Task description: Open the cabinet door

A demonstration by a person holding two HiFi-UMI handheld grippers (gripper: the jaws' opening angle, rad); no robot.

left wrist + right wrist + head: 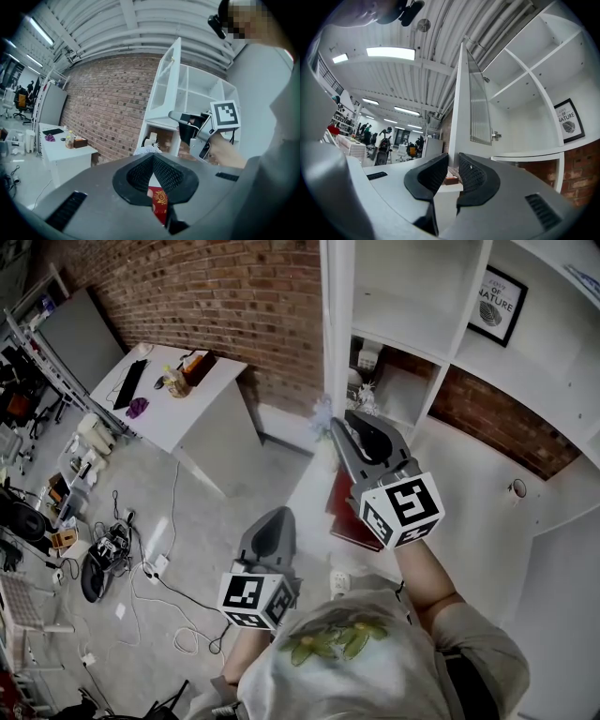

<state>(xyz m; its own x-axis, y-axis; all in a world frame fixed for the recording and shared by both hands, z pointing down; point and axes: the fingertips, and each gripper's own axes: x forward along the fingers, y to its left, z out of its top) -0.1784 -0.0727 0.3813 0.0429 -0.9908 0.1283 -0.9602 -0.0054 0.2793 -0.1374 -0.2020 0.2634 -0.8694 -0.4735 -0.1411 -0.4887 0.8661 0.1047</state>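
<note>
Firmly held: door edge in the right tongs

Head view: the tall white cabinet door [336, 334] stands ajar, edge-on, at 12 o'clock from the right gripper [352, 432]. The left gripper [275, 518] hangs at 7 o'clock, farther off.
Left gripper view: its jaws meet, holding nothing.
Right gripper view: jaws clamp the door's free edge, whose long axis is upright.

left gripper [277, 514]: we saw a grey moulded shell, black ribbed pads [168, 174]
right gripper [343, 425]: we noted the same grey build
marker cubes [405, 508]: white, black square codes
shirt [375, 667]: we logged a pale short-sleeved tee, green-yellow floral print
</note>
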